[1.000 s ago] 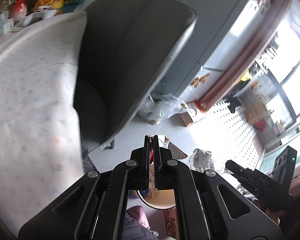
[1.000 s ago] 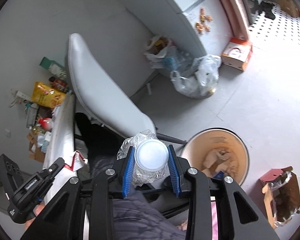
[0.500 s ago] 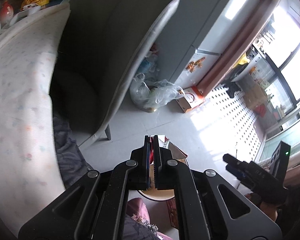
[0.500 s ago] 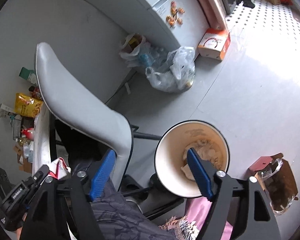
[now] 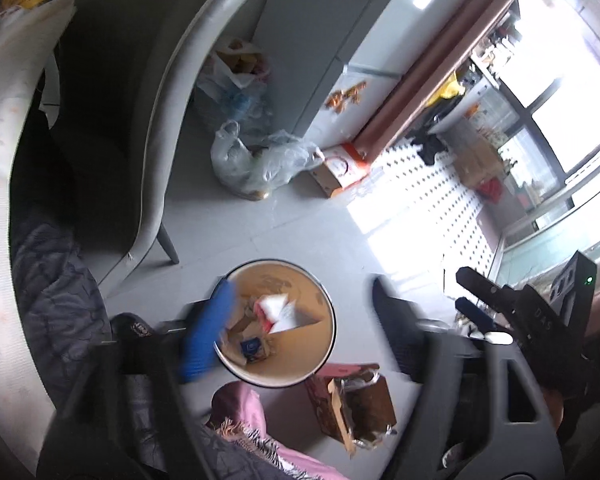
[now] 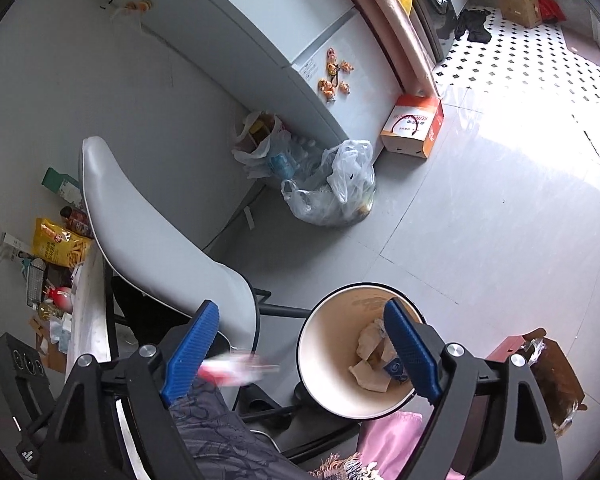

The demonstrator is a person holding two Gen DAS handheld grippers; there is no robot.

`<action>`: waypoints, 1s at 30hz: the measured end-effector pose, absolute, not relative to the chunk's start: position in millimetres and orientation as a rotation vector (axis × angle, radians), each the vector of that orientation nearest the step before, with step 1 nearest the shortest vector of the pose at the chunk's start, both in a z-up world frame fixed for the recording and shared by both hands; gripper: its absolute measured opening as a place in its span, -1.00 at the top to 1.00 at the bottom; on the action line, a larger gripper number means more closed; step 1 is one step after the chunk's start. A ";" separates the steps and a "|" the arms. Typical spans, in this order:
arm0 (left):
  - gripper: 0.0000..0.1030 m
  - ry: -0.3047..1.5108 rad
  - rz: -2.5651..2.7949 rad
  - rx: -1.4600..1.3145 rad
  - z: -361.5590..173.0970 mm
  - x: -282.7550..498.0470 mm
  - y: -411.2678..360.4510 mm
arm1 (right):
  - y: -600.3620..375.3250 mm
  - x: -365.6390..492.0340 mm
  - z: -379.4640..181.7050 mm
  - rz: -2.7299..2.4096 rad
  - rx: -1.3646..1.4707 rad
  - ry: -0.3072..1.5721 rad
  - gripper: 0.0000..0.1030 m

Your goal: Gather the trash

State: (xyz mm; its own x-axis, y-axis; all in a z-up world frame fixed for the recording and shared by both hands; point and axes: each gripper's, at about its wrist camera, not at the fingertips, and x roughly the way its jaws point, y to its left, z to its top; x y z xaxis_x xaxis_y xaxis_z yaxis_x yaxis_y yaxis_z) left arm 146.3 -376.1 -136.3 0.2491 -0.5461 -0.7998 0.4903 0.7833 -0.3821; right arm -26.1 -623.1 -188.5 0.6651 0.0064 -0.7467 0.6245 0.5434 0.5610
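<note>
Grey tiled floor [image 6: 460, 216], sunlit at 2 o'clock; a curved grey chair [image 6: 148, 232] at 9. The round cream bin [image 5: 324, 344] holds crumpled paper and a red-white carton [image 5: 278, 314]. Both the left gripper [image 5: 300, 320] and right gripper [image 6: 300, 348] have just been opening and grasp nothing; the left one's fingers are blurred.

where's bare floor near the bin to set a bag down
Widest bare patch: the grey floor between the round bin, the orange-and-white box and the tied plastic bags. Crowded: the torn cardboard box and pink cloth sit close by the bin, the grey chair on its other side, and more bags fill the fridge corner.
</note>
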 end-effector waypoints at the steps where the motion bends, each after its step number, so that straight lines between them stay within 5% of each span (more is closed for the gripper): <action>1: -0.49 1.105 -0.700 -0.054 -133.8 146.6 -374.0 | -623.2 -25.6 -189.0 -0.412 0.938 0.774 -0.61; 9: -0.80 1.059 -0.647 -0.074 -113.4 153.4 -345.5 | -615.1 -20.8 -183.1 -0.385 0.926 0.780 -0.65; 30: -0.89 0.872 -0.573 -0.126 -29.4 129.2 -257.5 | -556.4 -12.1 -82.8 -0.295 0.729 0.730 -0.85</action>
State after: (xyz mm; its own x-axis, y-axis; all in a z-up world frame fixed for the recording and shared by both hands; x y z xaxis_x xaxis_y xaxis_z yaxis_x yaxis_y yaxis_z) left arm 129.2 -257.5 -29.4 0.5039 -0.5228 -0.6875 0.4230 0.8434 -0.3313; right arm -12.1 -556.4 -82.8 0.7187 -0.0001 -0.6954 0.4832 0.7193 0.4992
